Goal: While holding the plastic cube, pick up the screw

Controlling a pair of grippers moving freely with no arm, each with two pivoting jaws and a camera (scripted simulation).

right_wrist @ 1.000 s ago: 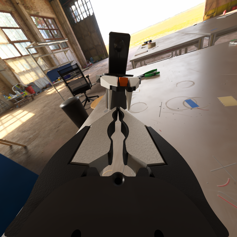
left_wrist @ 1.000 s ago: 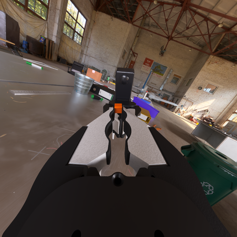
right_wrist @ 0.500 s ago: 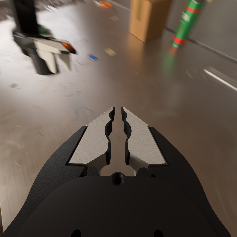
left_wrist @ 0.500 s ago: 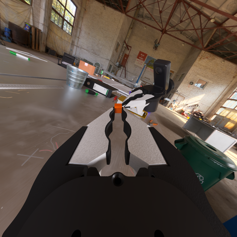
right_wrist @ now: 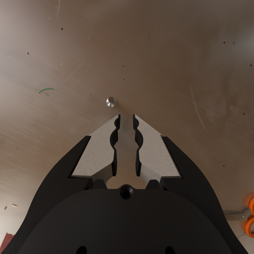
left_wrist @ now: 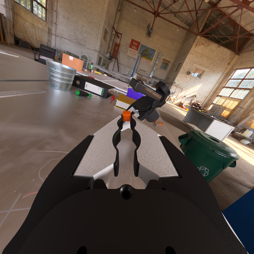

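— On the tabletop [right_wrist: 165, 55], item one?
— Screw [right_wrist: 111, 101]: silver, standing on its head, just beyond the right gripper [right_wrist: 126, 115], left of its tips; jaws parted, nothing between them.
— Item two?
— Plastic cube [left_wrist: 126, 115]: orange, pinched at the tips of the left gripper [left_wrist: 126, 118] (raised over the table).
— Surroundings?
— Metal bucket [left_wrist: 60, 77], binder [left_wrist: 93, 88], green bin [left_wrist: 206, 154].

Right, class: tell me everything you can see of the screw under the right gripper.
The screw is small, of bright silvery metal, with a round flared head and a short stub of shank pointing up toward the camera, so it seems to stand on its head. It rests on the brown scuffed table, alone. It lies just beyond and left of the right gripper, whose fingers stand apart and do not touch it.
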